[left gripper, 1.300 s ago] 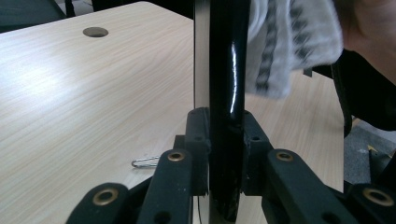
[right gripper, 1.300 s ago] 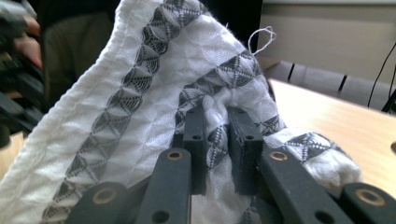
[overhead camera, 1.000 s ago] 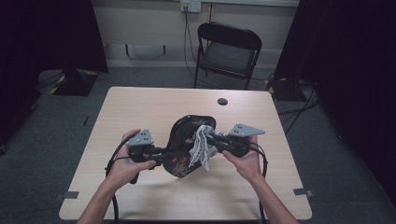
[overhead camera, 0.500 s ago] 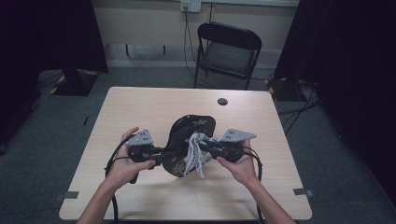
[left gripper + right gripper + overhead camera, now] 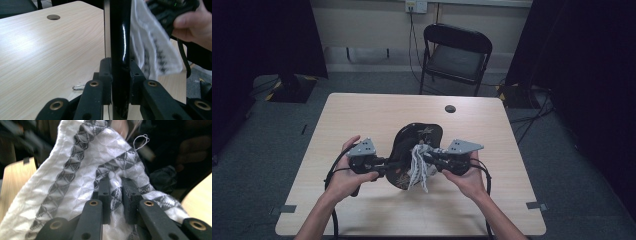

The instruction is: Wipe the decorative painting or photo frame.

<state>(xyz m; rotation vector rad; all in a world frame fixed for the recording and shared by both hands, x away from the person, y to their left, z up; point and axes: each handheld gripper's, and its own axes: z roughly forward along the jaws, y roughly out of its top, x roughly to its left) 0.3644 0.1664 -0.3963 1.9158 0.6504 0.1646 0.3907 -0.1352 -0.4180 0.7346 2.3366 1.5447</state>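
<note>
White cloth [image 5: 82, 177] pinched in right hand-held gripper [image 5: 117, 192]; left hand-held gripper [image 5: 120, 75] clamps black plate [image 5: 414, 145] rim.

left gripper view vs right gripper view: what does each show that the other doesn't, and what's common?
Left gripper view alone: the fingers clamped on the edge of a glossy black plate, seen edge-on; a round hole in the table; a paperclip lying on the wood.

Right gripper view alone: its fingers pinching a fold of the cloth, its woven grey diamond bands sharp, and a loose thread loop.

Shared: the white-and-grey cloth, which in the left gripper view hangs beside the plate, and the light wooden tabletop.
</note>
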